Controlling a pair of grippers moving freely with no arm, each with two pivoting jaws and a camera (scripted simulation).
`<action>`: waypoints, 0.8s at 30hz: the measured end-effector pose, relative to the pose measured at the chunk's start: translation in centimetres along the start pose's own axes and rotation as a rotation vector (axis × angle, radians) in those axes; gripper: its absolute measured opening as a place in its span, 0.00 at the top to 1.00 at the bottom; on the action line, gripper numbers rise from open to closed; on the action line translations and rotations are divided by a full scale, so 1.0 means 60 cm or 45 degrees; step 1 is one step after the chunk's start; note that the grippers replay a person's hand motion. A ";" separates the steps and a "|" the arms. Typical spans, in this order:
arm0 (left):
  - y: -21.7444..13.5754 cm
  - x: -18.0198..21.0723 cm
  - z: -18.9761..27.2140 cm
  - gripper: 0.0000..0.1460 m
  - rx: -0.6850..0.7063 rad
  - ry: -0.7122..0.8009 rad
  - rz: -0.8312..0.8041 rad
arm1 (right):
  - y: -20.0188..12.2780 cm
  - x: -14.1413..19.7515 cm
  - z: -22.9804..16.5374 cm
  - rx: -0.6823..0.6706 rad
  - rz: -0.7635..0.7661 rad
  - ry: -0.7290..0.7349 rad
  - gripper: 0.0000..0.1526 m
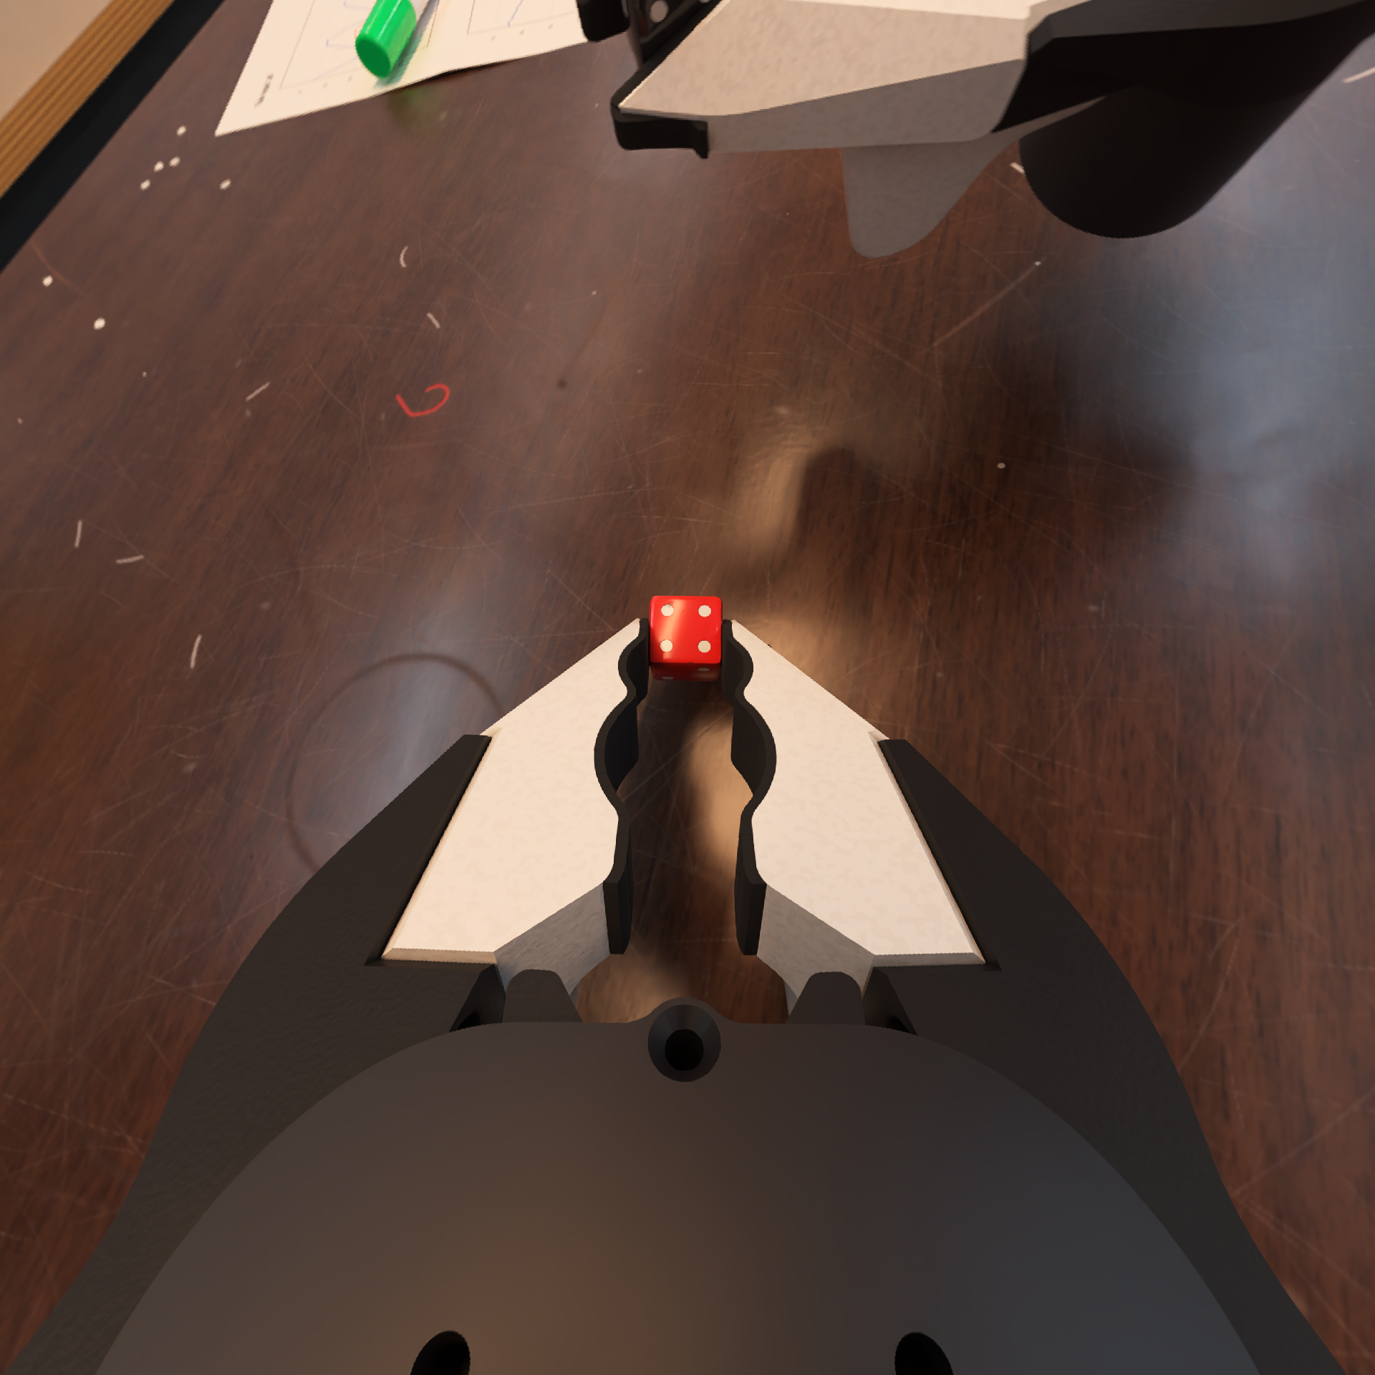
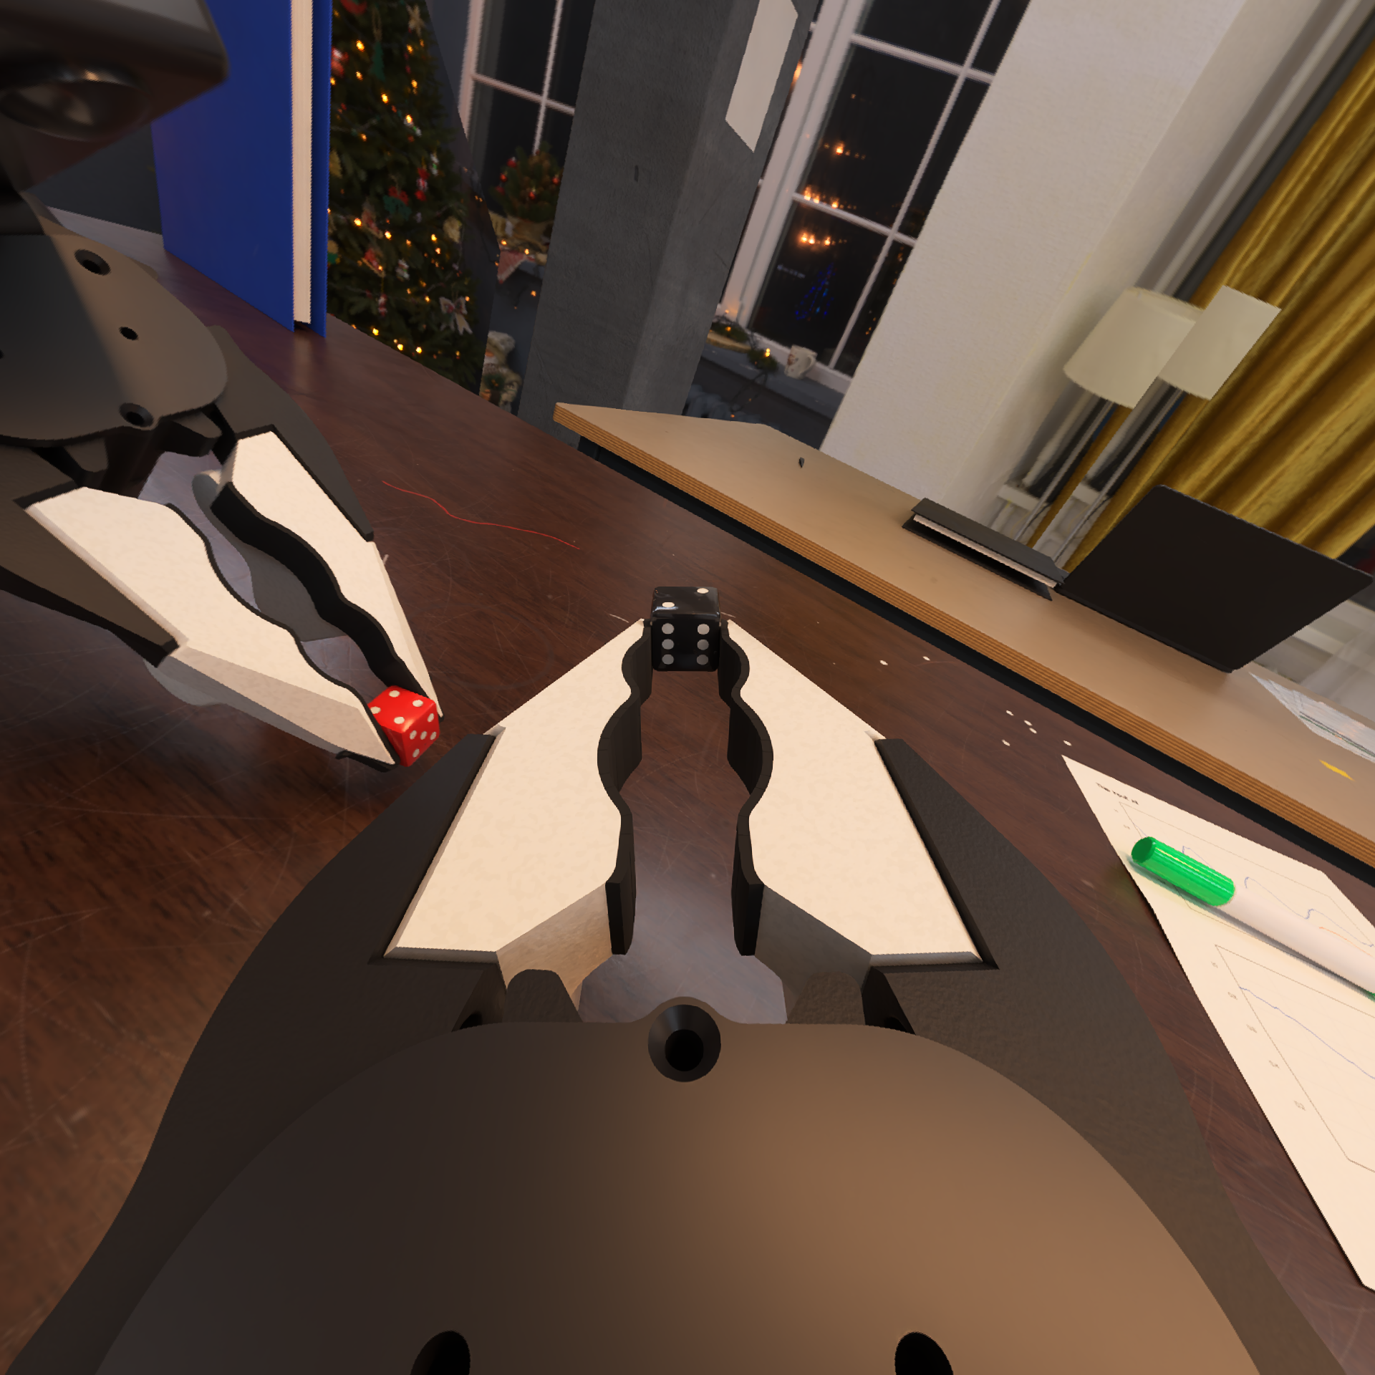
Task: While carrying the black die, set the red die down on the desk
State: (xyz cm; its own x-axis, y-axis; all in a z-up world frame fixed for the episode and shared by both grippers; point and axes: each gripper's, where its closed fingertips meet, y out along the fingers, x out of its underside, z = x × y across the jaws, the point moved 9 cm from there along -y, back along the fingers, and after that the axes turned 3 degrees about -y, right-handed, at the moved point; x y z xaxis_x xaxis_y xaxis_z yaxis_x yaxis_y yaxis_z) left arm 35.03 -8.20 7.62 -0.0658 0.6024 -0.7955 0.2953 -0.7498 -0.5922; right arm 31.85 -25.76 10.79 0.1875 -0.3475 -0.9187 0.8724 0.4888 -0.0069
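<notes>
My left gripper (image 1: 685, 629) is shut on the red die (image 1: 685, 641), which sits pinched between the fingertips low over the dark wooden desk (image 1: 1004, 595). The right wrist view shows that die (image 2: 405, 723) tilted at the left gripper's tips (image 2: 411, 720), very near the desk surface; I cannot tell whether it touches. My right gripper (image 2: 684, 631) is shut on the black die (image 2: 684, 641) and holds it above the desk. One of its white fingers (image 1: 818, 89) shows at the top of the left wrist view, where the black die is hidden.
A green-capped marker (image 2: 1183, 872) lies on a paper sheet (image 2: 1280, 1079) at the right. It also shows at the top left of the left wrist view (image 1: 385, 37). A blue book (image 2: 238, 149) stands behind the left gripper. A lighter table (image 2: 818, 476) with a laptop (image 2: 1205, 580) adjoins.
</notes>
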 end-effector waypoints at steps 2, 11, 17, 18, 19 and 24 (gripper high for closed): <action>0.004 -0.001 0.000 0.87 -0.015 -0.033 -0.017 | 0.000 -0.001 -0.002 -0.006 0.004 -0.007 0.89; 0.015 -0.002 0.001 0.87 0.042 -0.119 -0.122 | -0.001 -0.002 -0.004 -0.017 0.008 -0.013 0.89; 0.016 -0.005 0.001 0.87 0.099 -0.172 -0.150 | -0.001 -0.001 -0.002 -0.017 0.007 -0.001 0.89; 0.016 -0.005 0.001 0.87 0.097 -0.172 -0.154 | -0.001 -0.001 -0.002 -0.017 0.007 -0.001 0.89; 0.015 -0.006 0.001 0.85 0.100 -0.173 -0.161 | -0.001 -0.001 -0.002 -0.016 0.007 -0.002 0.89; -0.026 -0.012 -0.004 0.81 0.066 -0.190 -0.077 | -0.003 -0.001 -0.001 -0.010 0.011 0.002 0.89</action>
State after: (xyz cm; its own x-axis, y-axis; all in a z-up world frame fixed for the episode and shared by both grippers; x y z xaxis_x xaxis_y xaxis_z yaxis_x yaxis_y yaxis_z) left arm 34.81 -7.39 9.18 -0.2239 0.6026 -0.7660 0.2374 -0.7286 -0.6425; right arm 31.66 -25.77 10.84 0.1941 -0.3418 -0.9195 0.8671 0.4982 -0.0021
